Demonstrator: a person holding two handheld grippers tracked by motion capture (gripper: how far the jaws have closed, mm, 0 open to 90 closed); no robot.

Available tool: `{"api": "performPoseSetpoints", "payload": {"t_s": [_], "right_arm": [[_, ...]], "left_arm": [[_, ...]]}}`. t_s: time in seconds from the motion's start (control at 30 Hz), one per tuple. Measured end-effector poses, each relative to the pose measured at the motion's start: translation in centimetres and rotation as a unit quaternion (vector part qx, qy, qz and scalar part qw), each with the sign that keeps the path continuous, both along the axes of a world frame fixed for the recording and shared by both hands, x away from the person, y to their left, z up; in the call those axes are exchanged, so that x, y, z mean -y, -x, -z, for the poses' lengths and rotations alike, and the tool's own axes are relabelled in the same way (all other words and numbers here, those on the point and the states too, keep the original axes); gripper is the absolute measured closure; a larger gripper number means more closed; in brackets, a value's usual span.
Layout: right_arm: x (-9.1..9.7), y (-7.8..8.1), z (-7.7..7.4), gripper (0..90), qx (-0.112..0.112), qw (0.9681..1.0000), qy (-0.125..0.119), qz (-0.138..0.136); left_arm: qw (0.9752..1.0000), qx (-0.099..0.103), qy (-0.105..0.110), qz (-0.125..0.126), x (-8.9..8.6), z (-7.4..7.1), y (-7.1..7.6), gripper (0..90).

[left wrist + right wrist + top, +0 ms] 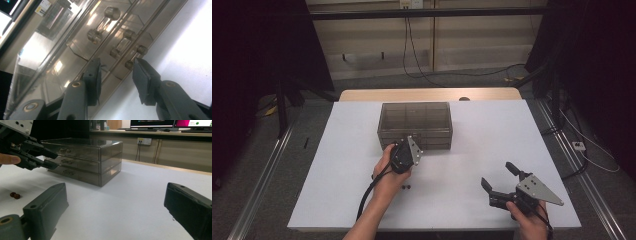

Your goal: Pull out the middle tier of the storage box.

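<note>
While the left gripper, jaws apart, straddles the bottom drawer handle of the drawer box mid-desk, a skewed squeeze could slip off; the right gripper waits open nearby.

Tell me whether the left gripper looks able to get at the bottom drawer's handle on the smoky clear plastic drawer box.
Probably yes. The left gripper sits right at the smoky clear plastic drawer box, jaws parted on either side of the bottom drawer's handle, nothing between them. The pads do not seem to press on it yet.
</note>
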State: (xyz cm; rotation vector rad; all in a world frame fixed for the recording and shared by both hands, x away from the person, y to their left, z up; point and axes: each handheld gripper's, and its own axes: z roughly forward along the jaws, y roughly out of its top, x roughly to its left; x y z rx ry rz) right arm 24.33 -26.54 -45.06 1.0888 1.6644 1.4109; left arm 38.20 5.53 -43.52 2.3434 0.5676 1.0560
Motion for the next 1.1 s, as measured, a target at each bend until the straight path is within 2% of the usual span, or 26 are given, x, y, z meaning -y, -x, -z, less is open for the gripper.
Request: {"api": "performPoseSetpoints", "payload": {"t_s": [0.07, 0.3, 0.33, 0.4, 0.57, 0.7, 0.8, 0.9, 1.1], "right_arm": [[0.0, 0.0, 0.0, 4.1, 0.000, 1.0000, 0.000, 0.000], [0.0, 0.0, 0.0, 4.1, -0.002, 1.0000, -0.001, 0.001], [0.0, 0.0, 0.0, 4.1, -0.001, 1.0000, -0.001, 0.001], [0.1, 0.0, 0.0, 4.1, 0.000, 1.0000, 0.000, 0.001], [0.2, 0.0, 0.0, 4.2, -0.001, 1.0000, -0.003, 0.002], [0.2, 0.0, -0.1, 4.2, 0.000, 1.0000, -0.004, 0.003], [0.3, 0.0, -0.1, 4.2, 0.001, 1.0000, -0.004, 0.004], [0.3, 0.0, -0.1, 4.2, 0.001, 1.0000, -0.004, 0.004], [0.4, 0.0, -0.1, 4.2, 0.001, 1.0000, -0.004, 0.004]], "left_arm": [[0.9999, 0.007, -0.006, 0.006, 0.2, 0.0, 0.0, 60.2], [0.9994, 0.013, -0.026, 0.017, 0.7, 0.1, -0.2, 67.3], [0.9991, 0.013, -0.037, 0.019, 0.7, 0.1, -0.3, 68.1], [0.9988, 0.012, -0.043, 0.020, 0.8, 0.2, -0.3, 70.0], [0.9984, 0.022, -0.046, 0.023, 0.8, 0.3, -0.3, 72.4], [0.9984, 0.023, -0.047, 0.022, 0.9, 0.5, -0.4, 73.2], [0.9978, 0.025, -0.057, 0.022, 0.9, 0.6, -0.4, 73.5], [0.9978, 0.030, -0.055, 0.023, 1.1, 0.8, -0.5, 74.1], [0.9966, 0.031, -0.072, 0.025, 1.0, 0.8, -0.7, 76.1]]}}
